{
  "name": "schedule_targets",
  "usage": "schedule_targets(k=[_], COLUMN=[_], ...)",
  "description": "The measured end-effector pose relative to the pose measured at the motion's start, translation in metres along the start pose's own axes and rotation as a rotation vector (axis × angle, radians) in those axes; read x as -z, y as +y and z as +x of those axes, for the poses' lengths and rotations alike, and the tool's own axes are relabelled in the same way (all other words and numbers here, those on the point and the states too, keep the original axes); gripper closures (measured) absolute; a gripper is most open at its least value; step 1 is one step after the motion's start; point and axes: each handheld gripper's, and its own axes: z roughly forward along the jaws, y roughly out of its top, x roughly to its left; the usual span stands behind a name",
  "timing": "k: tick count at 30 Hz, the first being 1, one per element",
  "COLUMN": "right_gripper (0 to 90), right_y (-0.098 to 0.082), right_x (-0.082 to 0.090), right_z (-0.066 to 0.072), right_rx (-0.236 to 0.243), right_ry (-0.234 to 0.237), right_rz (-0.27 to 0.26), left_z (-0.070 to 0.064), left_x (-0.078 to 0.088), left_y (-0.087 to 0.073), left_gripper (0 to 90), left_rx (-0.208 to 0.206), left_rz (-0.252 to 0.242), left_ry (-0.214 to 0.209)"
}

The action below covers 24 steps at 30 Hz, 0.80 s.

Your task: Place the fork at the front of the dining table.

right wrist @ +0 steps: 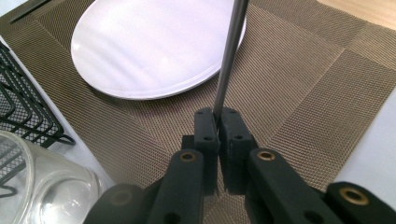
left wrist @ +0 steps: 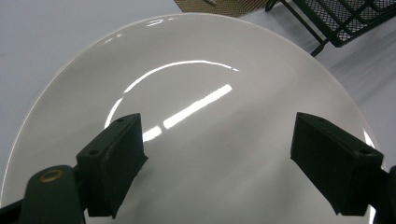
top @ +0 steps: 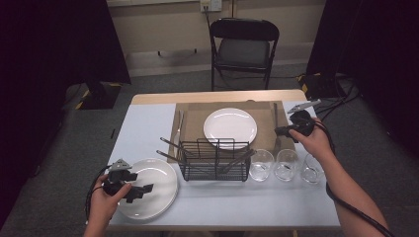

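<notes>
A table-setting scene seen from above. A person stands at a pale tabletop [top: 148,123] holding a two-jaw gripper in each hand.

The right gripper [right wrist: 218,122] has its fingers closed tight on a thin dark metal utensil [right wrist: 229,51], probably a knife or the handle of another piece of cutlery; its far end cannot be made out. The utensil runs away from the fingers across a brown woven placemat [right wrist: 299,79], passing just beside the right rim of a small white plate [right wrist: 149,46] that sits in the middle of the mat.

The left gripper [left wrist: 215,154] hovers over a large white plate [left wrist: 196,93] at the near left of the tabletop, its fingers spread wide and gripping nothing.

A black wire rack [top: 215,160] with more cutlery stands at the centre, and 3 clear glasses [top: 286,165] stand in a row to its right.

The utensil looks stiff, light and smooth, so it could slip or swivel in a narrow pinch. Holding it near the middle of the handle should keep it level. It needs setting down parallel to the plate without striking the rim.

The plates look glazed and breakable.
</notes>
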Motion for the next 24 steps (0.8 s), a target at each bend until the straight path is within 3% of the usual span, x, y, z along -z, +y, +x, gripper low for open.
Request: schedule_targets(k=[18, 24], right_gripper=[82.1, 73.7], right_y=[-0.0011, -0.0001], right_x=[-0.0012, 0.0014], right_z=[-0.0014, -0.0017], right_rx=[-0.006, -0.004], right_ry=[-0.012, -0.029], right_rz=[-0.011, -0.011], left_z=[0.0006, 0.0002], left_x=[-0.0002, -0.0001], left_y=[-0.0003, -0.0002], left_gripper=[17.0, 17.0], left_rx=[-0.002, -0.001], left_rz=[0.005, 0.007], left_ry=[-0.002, -0.004])
